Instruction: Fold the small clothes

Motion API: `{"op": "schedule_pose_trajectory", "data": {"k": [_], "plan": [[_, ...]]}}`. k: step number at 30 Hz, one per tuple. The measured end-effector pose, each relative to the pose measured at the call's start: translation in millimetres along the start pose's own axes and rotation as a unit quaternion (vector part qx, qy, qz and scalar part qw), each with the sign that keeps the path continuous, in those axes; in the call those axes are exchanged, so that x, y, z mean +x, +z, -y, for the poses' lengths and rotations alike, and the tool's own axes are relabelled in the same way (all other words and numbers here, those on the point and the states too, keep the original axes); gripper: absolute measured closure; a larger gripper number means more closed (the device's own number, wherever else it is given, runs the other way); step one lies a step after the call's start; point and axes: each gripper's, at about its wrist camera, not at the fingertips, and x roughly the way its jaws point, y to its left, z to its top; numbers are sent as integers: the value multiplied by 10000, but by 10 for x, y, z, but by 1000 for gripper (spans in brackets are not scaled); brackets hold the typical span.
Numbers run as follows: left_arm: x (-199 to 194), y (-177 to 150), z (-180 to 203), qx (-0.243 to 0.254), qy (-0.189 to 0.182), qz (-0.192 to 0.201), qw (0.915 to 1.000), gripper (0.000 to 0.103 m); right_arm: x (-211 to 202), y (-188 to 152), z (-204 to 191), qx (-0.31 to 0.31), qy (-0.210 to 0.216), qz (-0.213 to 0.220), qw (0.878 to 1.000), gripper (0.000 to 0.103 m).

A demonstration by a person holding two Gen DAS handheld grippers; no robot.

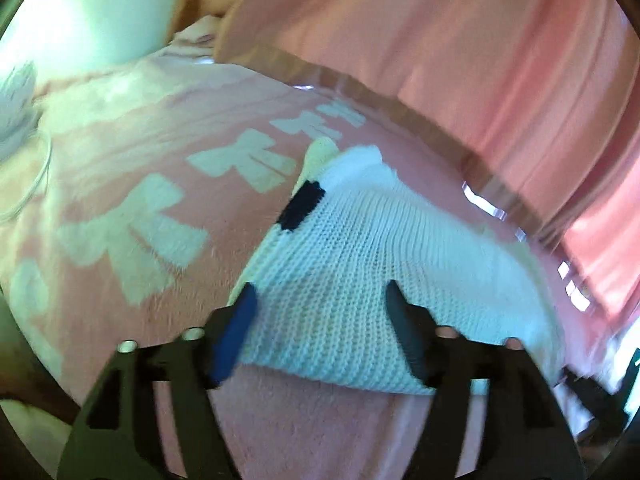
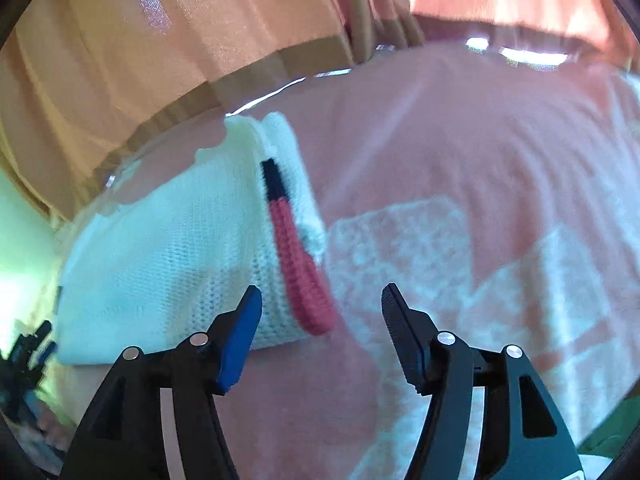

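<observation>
A small white knitted garment (image 1: 352,280) lies in a flat folded bundle on a pink blanket (image 1: 132,148) patterned with pale blocky shapes, close to the far edge of the bed where salmon-coloured curtains (image 1: 460,48) hang. Both hand-held tools hover just short of it, each with its jaws standing well apart and nothing between the pads. The left gripper (image 1: 320,312) frames the near edge of the knit from above; the right gripper (image 2: 320,316) sits off the garment's right-hand side, its blue-padded finger over the corner of the knit and its black finger over bare blanket. In the right wrist view a dark stripe (image 2: 274,180) runs into a red knitted strip (image 2: 300,264) along that side of the piece. The knit looks soft, light and thick for its size, a chunky ribbed weave that should drape and sag if lifted from one point and spring open a little once let go. Nothing about it appears slippery or breakable; the fuzzy blanket beneath is likely to drag on it if it is slid. The doubled near edge and the two near corners look like the sound places to pinch, taking all layers together so that the fold holds. Both views are blurred, so finer detail of the layers cannot be told.
</observation>
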Motion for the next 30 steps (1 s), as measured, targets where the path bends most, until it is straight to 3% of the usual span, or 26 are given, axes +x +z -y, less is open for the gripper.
{"op": "schedule_pose_trajectory", "data": {"k": [1,5,8,9,10,11,12,14,16,19,24,25,27,28,30], "plan": [[-6,-11,-55,-179,73,4,9998,19,9,-28,23,51,68,-51,10000,41],[84,6,-235,-807,13,-176,9966,19,180,-73,19,412,508,-318,9973,40],[261,-9,-335,-1311,-263,-558,9894,18,270,-27,-26,590,798,-294,9946,38],[257,-19,-326,-1317,-264,-473,9898,17,294,-11,-45,597,886,-319,9938,38],[269,-14,-289,-1265,-253,-419,9908,17,330,11,-68,605,929,-323,9933,44],[323,-6,-241,-1191,-321,-517,9910,21,363,22,-90,603,995,-301,9927,57],[358,-1,-186,-1097,-301,-537,9921,26,386,27,-110,598,1087,-361,9916,87],[435,23,-95,-906,-368,-744,9924,69,300,41,-113,652,1202,-288,9902,88],[334,62,-43,-808,-406,-807,9926,76,21,84,-147,444,1086,22,9931,89],[52,133,-13,-570,-302,-904,9938,79,-388,40,-146,180,862,164,9960,90],[17,-123,-157,-424,45,-1524,9874,77,-370,-263,-69,-314,-309,-511,9977,86],[30,-177,-164,-363,84,-1528,9876,74,-363,-306,-31,-256,-607,-550,9963,78],[-23,-246,-134,-198,253,-1415,9894,70,-492,-284,-15,-138,-510,-314,9981,74],[-84,-228,-105,-144,290,-1307,9909,68,-661,-250,-28,-84,-556,79,9984,68],[-241,-147,-53,-70,379,-1049,9937,62,-912,-203,-136,-276,-479,594,9967,67]]}}
